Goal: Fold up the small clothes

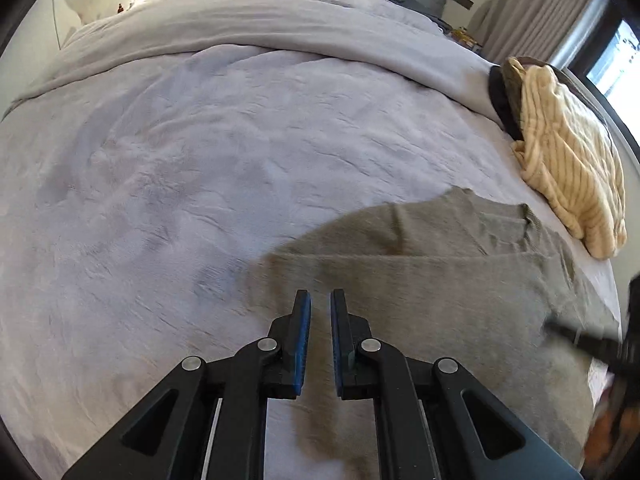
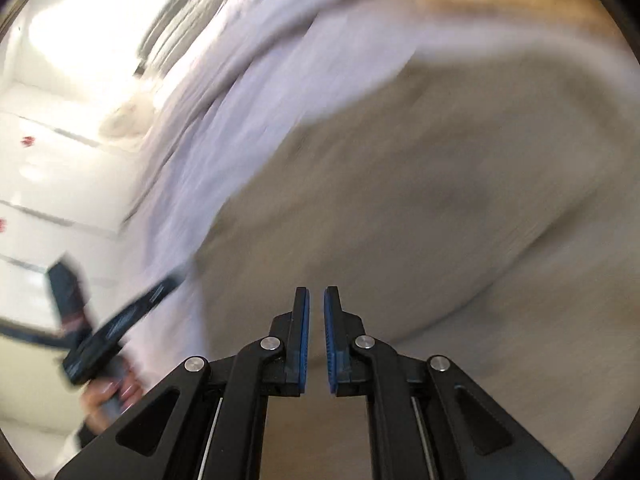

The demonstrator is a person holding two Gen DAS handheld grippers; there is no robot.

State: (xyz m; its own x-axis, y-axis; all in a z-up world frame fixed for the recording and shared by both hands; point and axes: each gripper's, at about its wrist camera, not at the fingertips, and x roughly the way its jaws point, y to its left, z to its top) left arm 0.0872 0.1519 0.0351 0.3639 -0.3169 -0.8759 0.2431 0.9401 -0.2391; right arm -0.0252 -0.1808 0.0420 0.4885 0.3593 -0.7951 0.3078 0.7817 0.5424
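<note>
Only leftward: striped cream garment (image 1: 576, 160).

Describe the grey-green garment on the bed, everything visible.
The grey-green garment is a soft, knit-looking piece lying flat on the lilac bedcover, with one layer folded over along a straight horizontal edge. It looks slightly wrinkled. The left claw hovers over its near edge, slightly open, gripping nothing. A cream striped garment lies just beyond it.
</note>
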